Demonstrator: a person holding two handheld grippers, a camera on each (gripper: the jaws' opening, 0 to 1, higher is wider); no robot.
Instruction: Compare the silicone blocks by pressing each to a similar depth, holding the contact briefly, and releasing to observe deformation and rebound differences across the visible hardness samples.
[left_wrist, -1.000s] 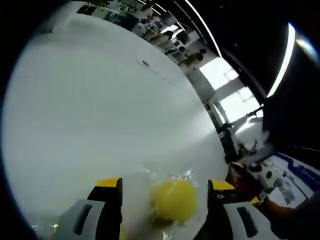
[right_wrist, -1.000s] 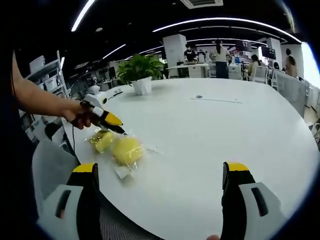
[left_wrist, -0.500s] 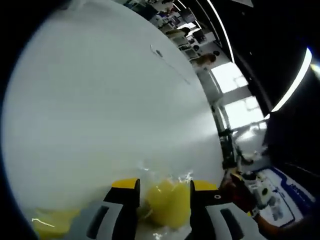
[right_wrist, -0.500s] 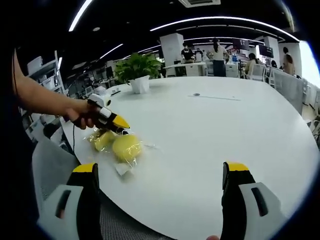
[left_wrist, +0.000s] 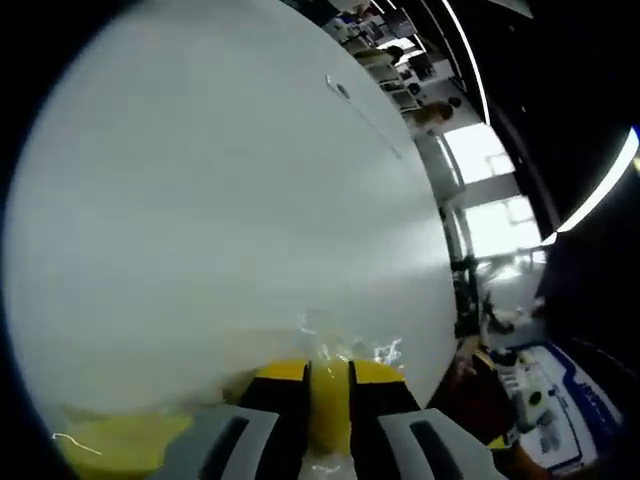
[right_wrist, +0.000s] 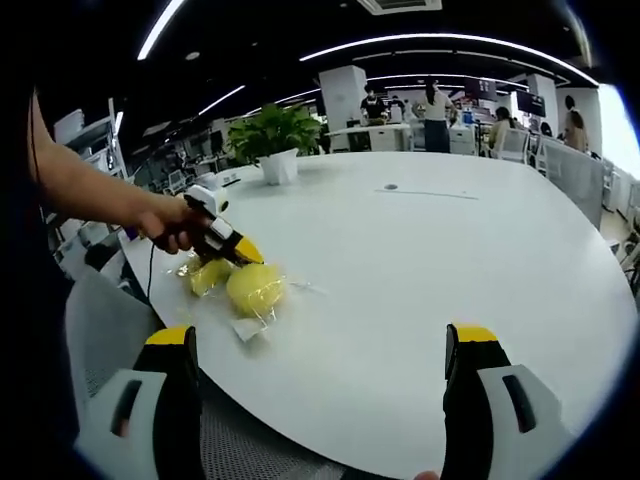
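Two samples: I see both yellow, bagged, near the desk's edge.
Desk: white, wide.
Right tongs: released, jaws wide, holding nothing.
Left tongs: clenched on round block.
Second block: just beside it.

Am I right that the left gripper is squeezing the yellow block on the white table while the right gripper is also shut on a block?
Not quite. The left gripper is shut on the yellow block on the white table, but the right gripper is open and holds nothing, as the right gripper view shows.
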